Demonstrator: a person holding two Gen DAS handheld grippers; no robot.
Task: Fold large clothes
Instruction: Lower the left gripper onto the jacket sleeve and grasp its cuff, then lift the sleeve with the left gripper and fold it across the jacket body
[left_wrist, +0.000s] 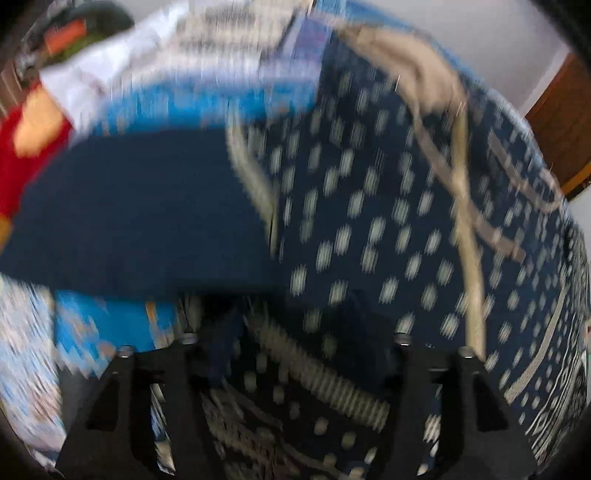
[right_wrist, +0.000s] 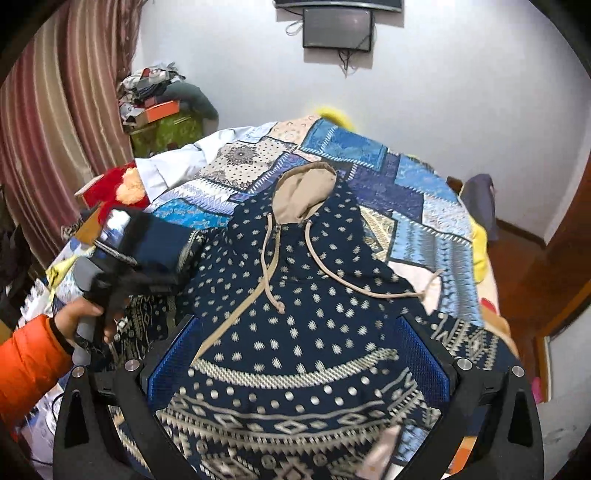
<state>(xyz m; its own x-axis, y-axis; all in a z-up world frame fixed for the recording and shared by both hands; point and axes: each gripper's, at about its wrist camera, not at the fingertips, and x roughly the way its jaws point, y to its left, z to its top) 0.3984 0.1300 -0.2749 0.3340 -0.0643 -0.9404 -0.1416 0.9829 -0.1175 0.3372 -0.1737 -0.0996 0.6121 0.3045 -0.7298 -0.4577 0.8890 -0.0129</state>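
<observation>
**Folding the sleeve over the hoodie**

The hoodie (right_wrist: 295, 295) is lying flat on the bed, on top of the patchwork quilt (right_wrist: 406, 192). Its tan hood (right_wrist: 306, 192) is pointing away from you and its patterned hem is lying near you, so its long way is running straight out from your right gripper (right_wrist: 299, 350).

Your left gripper (right_wrist: 147, 258) is the nearer one to the job. It is sitting at the hoodie's left side with a dark blue sleeve (right_wrist: 162, 243) in front of it. The sleeve looks pinched between its jaws, but the left wrist view is very blurry, so you cannot be sure of that from here. The next move looks like carrying that sleeve to the right, across the chest.

Your right gripper is hovering just over the hem. Its jaws are standing wide apart, with blue pads (right_wrist: 173, 362) showing, and they are holding nothing.

The hoodie is soft, knitted and floppy, dark blue with small pale dots and zigzag bands low down. Two tan strings (right_wrist: 325, 266) are trailing from the hood, one reaching right, off the chest. They could get caught in the fold.

Around the bed, a striped curtain (right_wrist: 62, 129) is hanging on the left and a pile of clutter (right_wrist: 159, 107) is sitting in the corner.
</observation>
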